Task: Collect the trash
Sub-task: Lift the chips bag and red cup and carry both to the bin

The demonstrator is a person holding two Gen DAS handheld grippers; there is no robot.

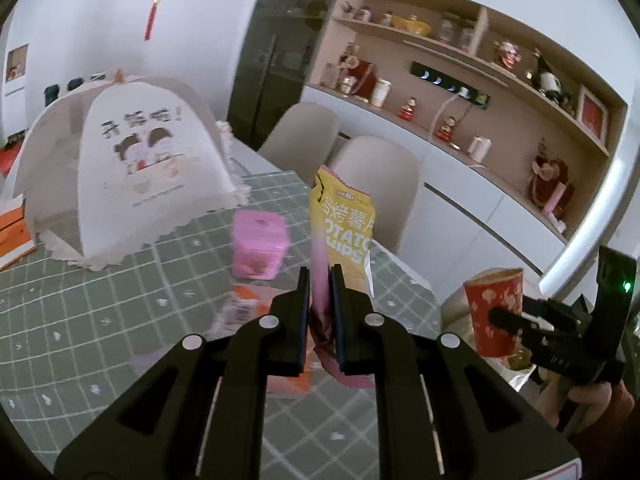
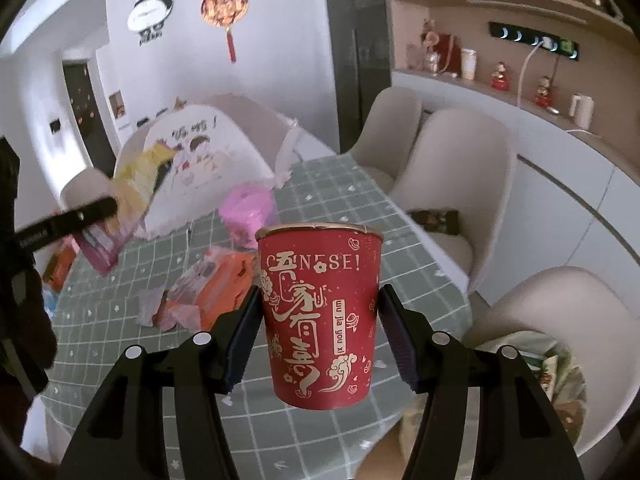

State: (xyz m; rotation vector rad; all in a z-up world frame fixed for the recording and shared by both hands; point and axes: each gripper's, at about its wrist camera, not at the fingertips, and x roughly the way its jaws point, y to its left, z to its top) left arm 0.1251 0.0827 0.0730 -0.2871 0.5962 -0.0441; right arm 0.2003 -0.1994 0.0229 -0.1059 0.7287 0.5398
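Left gripper [image 1: 320,276]: fingers nearly closed, pinching chip bag [image 1: 340,232] (yellow-pink), held above the surface [image 1: 100,312]. Right gripper [image 2: 319,300]: fingers clamp 1 upright red cup [image 2: 320,312], also above the surface.

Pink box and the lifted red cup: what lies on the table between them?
Right wrist view: an orange and pink wrapper pile lies on the green checked tablecloth between the pink box and red cup.
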